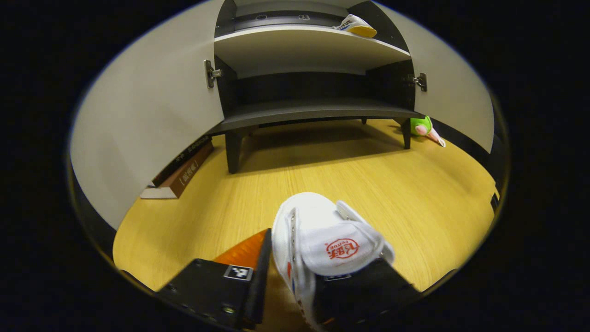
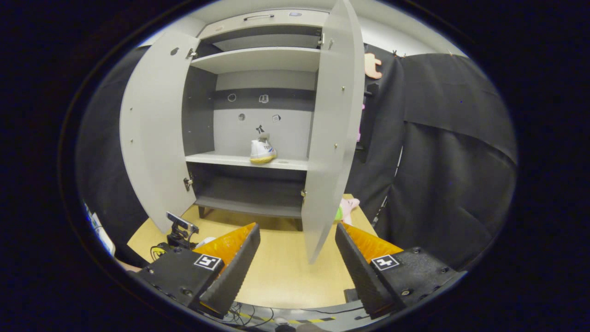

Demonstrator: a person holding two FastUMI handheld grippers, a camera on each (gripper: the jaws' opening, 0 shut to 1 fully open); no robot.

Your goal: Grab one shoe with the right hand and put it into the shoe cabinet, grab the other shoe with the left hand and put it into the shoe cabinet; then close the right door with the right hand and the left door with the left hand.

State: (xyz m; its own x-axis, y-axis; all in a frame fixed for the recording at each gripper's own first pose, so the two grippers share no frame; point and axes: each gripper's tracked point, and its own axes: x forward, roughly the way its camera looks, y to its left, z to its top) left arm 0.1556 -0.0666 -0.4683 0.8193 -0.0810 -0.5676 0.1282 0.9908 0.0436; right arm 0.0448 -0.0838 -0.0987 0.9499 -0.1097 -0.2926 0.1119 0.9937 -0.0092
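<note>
A white shoe [image 1: 332,244] with a red logo on its tongue sits between the fingers of my left gripper [image 1: 318,276], which is shut on its side wall, low over the wooden table [image 1: 392,193]. Ahead stands the shoe cabinet [image 1: 304,46] with both doors swung open. The other white shoe [image 1: 356,25], yellow-soled, rests on the middle shelf, and it shows there in the right gripper view too [image 2: 262,151]. My right gripper [image 2: 297,258] is farther back from the cabinet [image 2: 258,161], open and empty, facing the edge of the right door [image 2: 332,138]. The left door [image 2: 154,138] stands wide.
Two books [image 1: 184,168] lie on the table under the left door [image 1: 152,115]. A green plush toy [image 1: 421,126] lies by the cabinet's right leg, beneath the right door [image 1: 456,92]. Cables [image 2: 258,311] run along the table's near edge.
</note>
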